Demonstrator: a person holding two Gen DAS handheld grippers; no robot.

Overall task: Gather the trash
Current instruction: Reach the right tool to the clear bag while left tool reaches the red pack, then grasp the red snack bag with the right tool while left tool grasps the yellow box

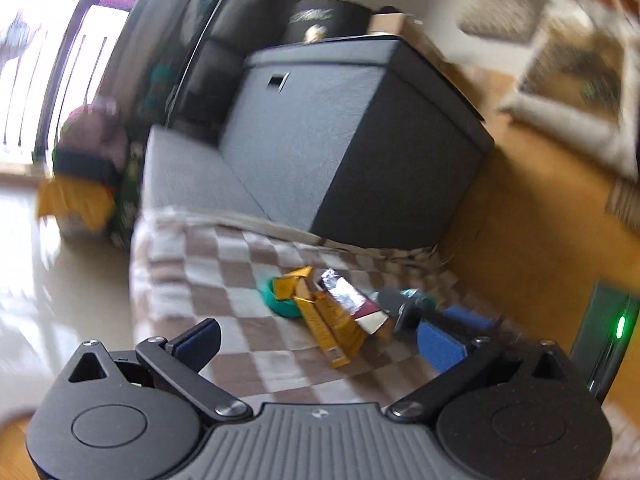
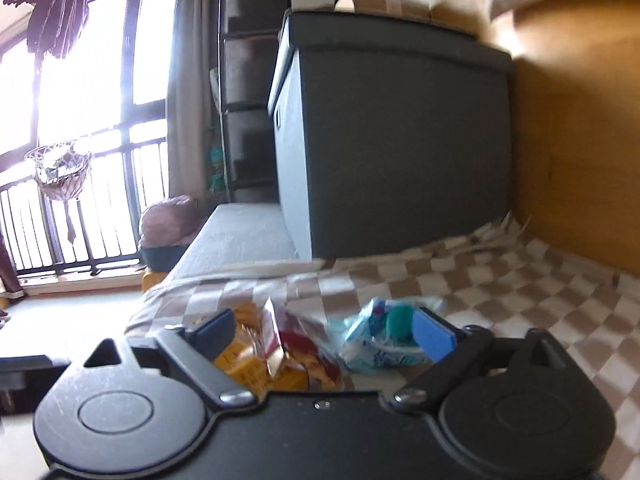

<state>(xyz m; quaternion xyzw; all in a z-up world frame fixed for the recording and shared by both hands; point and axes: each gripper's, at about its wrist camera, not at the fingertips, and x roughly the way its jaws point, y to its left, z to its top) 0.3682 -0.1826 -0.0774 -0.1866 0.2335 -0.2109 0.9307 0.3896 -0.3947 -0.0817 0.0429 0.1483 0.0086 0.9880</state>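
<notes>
A small heap of trash lies on a brown-and-white checkered blanket [image 1: 240, 360]. In the left wrist view it shows yellow cartons [image 1: 332, 332], a foil-lined packet [image 1: 346, 298] and a teal ring [image 1: 280, 304]. My left gripper [image 1: 320, 344] is open just short of the heap, with nothing between its fingers. My right gripper [image 1: 432, 310] comes in from the right beside the cartons. In the right wrist view, my right gripper [image 2: 324, 336] stands open around a yellow carton [image 2: 248, 364], a red-and-white packet [image 2: 288, 344], a blue-and-white wrapper [image 2: 376, 352] and a teal cap [image 2: 398, 322]. Its pads do not visibly press on any of them.
A dark grey storage box [image 1: 360, 128] stands just behind the blanket [image 2: 520, 288], with a light grey cushion [image 2: 240, 236] to its left. Wooden floor [image 1: 540, 220] lies to the right. A pink bag [image 2: 172, 216] sits by the barred window [image 2: 80, 120].
</notes>
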